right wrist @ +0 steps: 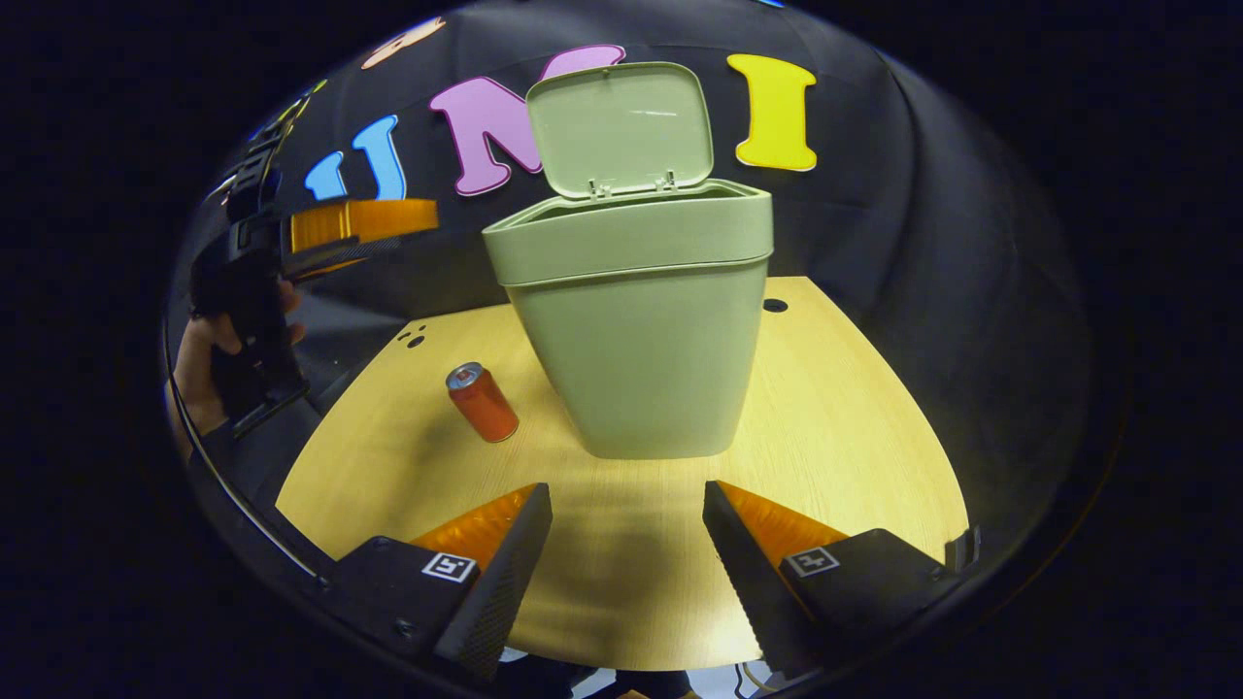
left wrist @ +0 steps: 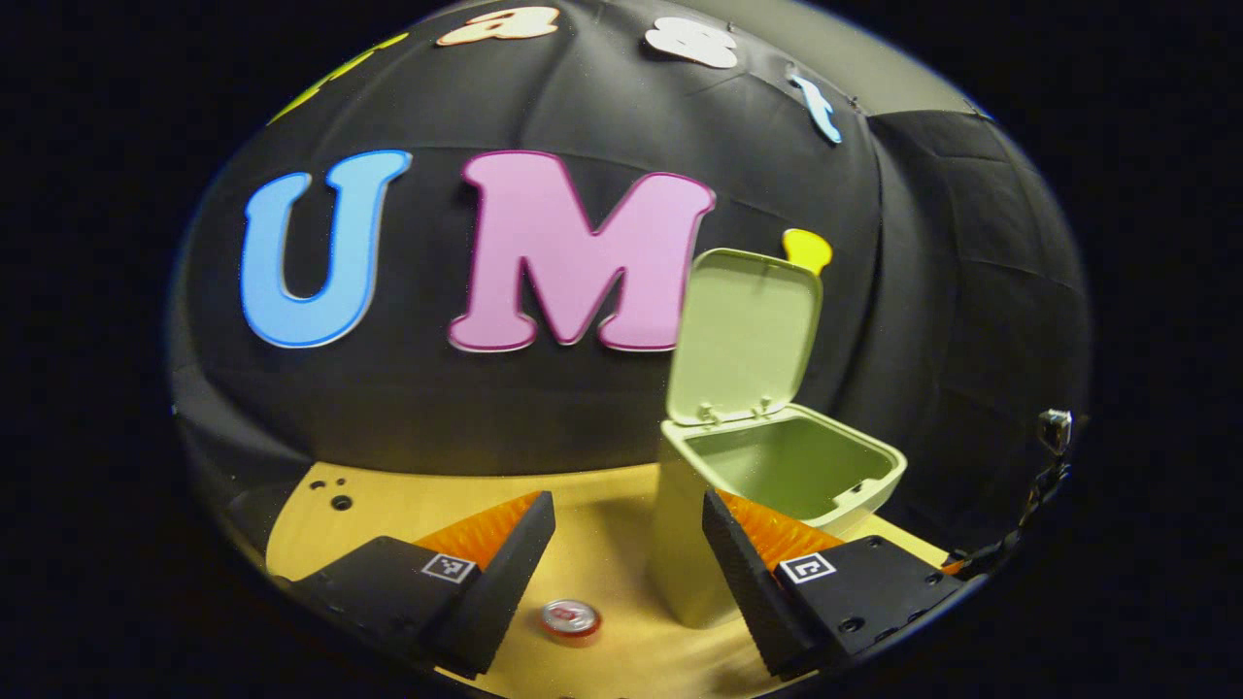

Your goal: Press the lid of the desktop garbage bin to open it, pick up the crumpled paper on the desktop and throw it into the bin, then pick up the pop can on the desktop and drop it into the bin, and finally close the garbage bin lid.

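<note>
The pale green garbage bin (right wrist: pixel 641 330) stands on the wooden desktop with its lid (right wrist: pixel 620 128) swung up and open. In the left gripper view I look down into the bin (left wrist: pixel 777 476) from above, its lid (left wrist: pixel 746 335) upright behind. A red pop can (right wrist: pixel 483 402) stands upright left of the bin; from above I see its silver top (left wrist: pixel 570 617). My left gripper (left wrist: pixel 629 568) is open, held high above the can and beside the bin. In the right gripper view it shows at the far left (right wrist: pixel 364 221), held by a hand (right wrist: pixel 204 374). My right gripper (right wrist: pixel 628 553) is open, low over the desk in front of the bin.
The wooden desktop (right wrist: pixel 835 437) has small round holes near its back edge (right wrist: pixel 775 305). Black cloth walls close in behind and to both sides. A cable hangs at the right (left wrist: pixel 1044 476).
</note>
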`<state>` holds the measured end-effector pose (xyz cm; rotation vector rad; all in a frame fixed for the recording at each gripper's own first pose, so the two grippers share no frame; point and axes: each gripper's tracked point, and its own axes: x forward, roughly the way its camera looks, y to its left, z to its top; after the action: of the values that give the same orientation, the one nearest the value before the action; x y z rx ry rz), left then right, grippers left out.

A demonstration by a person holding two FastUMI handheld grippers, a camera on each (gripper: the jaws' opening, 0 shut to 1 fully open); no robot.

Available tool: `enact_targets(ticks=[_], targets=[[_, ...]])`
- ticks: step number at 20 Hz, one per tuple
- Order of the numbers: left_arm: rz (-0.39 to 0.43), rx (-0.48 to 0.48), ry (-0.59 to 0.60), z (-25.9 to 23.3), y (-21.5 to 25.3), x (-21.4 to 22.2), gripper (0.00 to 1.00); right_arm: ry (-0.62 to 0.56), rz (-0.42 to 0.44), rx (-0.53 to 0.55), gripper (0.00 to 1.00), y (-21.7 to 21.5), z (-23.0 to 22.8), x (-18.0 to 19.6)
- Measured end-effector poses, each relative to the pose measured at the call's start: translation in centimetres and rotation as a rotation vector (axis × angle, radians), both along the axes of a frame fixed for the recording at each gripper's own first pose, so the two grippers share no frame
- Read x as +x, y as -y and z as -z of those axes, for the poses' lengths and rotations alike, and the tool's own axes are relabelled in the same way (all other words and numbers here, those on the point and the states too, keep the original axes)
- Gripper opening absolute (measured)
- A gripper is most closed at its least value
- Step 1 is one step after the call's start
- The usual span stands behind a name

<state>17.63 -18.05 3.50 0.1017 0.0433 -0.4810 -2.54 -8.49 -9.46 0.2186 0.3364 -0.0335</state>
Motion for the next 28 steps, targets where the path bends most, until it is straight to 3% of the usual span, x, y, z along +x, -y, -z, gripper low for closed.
enact_targets(ticks=[6, 11, 18, 24, 28], targets=[[-0.194, -0.071, -0.055, 2.9, -10.4, -1.2, 0.98, -0.034, -0.082, -0.024, 0.99, -3.8, 0.3, 1.4], [-0.311, -0.047, -0.094, 6.0, -18.2, -4.1, 0.96, -0.015, -0.155, -0.086, 0.99, -8.2, 0.0, 3.9], [-0.432, -0.105, -0.171, 10.6, -26.2, -8.0, 0.96, -0.034, -0.253, -0.124, 0.99, -15.2, 0.7, 8.0], [-0.515, -0.127, -0.263, 16.0, -32.1, -10.9, 0.96, -0.060, -0.253, -0.139, 0.99, -19.0, 1.0, 12.8], [-0.547, -0.137, -0.262, 17.1, -34.3, -11.1, 0.96, -0.076, -0.244, -0.169, 0.99, -20.0, 1.6, 15.9]])
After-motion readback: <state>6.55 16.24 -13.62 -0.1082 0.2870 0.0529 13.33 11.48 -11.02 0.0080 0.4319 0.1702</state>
